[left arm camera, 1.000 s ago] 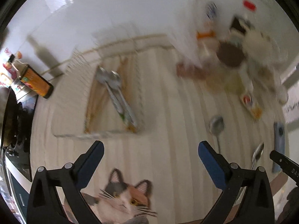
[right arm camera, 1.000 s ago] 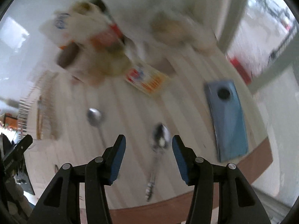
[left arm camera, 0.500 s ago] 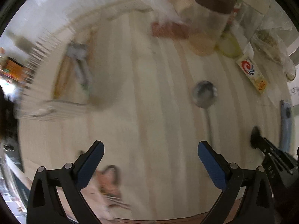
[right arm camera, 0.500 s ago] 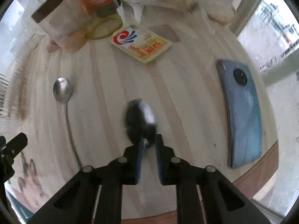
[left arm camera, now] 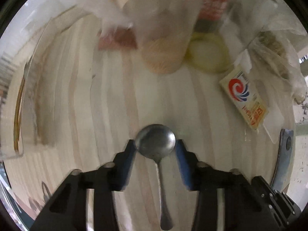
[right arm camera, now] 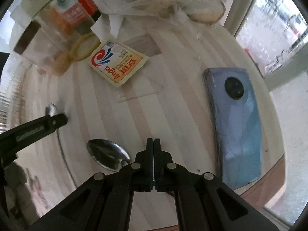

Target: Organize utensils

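So two spoons are being dealt with at once here, both on the table (left arm camera: 107, 100). The left gripper (left arm camera: 155, 149) is being pointed straight down over the first spoon (left arm camera: 154, 141), with the handle running back toward the near edge between the fingers. Its jaws have just been closing and are now being held about a third open, with the pads looking pressed against the two sides of the bowl.

The right gripper (right arm camera: 153, 141) is being held completely shut, and nothing is being seen between its pads. The second spoon (right arm camera: 107, 156) is lying just left of those fingers, bowl up, with its neck being hidden behind the left finger. So it's probably being missed rather than held, though that can't be told for sure. A phone (right arm camera: 236, 134) is lying well to the right and a packet (right arm camera: 117, 67) farther back.

Handling-wise: these are being judged as light, stiff, polished steel, so very slippery. A round bowl being pinched at its widest part is likely to squirt out or tip once it's being lifted. The neck or the flat handle is being recommended as the place to take hold, pads across the thin width. Nothing fragile is being risked, just clatter and a dropped spoon. A blurred rack (left arm camera: 19, 105) at far left is presumably being aimed for.
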A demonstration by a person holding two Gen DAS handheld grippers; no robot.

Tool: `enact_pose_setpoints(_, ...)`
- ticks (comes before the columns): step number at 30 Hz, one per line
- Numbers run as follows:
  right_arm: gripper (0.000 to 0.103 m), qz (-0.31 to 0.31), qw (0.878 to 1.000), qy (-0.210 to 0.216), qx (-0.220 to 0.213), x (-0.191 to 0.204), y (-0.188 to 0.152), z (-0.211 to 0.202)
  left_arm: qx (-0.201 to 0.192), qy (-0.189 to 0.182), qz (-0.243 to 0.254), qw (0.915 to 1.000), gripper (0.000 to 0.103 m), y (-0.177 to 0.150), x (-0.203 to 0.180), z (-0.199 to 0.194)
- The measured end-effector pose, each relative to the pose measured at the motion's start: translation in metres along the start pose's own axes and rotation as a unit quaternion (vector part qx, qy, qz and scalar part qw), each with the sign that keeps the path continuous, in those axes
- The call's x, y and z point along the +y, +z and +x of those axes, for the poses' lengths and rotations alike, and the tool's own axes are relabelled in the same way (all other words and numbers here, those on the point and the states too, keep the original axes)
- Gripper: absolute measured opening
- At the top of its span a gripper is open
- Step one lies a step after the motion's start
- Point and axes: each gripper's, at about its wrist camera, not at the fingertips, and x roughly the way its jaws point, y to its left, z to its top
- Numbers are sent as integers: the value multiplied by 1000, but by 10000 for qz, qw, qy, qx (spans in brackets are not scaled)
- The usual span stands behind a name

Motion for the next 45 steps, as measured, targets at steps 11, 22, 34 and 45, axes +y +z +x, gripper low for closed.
enact_pose_setpoints(11, 54, -2014, 9795, 40, 58, 33, -19, -19, -83, 337, 274, 9990, 38, -41, 27, -6)
enact_pose_setpoints(22, 16, -1620, 9857, -428, 172, 42, -15, -1, 68, 314, -66, 9995, 38, -93, 62, -11)
enact_pose_setpoints(34, 3, -86, 9976, 457, 518, -13, -11, -11, 29, 255, -99, 9996, 38, -105, 91, -6)
enact_pose_setpoints(45, 3, -377, 9967, 533, 485, 43, -30, -8, -184, 308, -1, 9994, 38, -106, 101, -23)
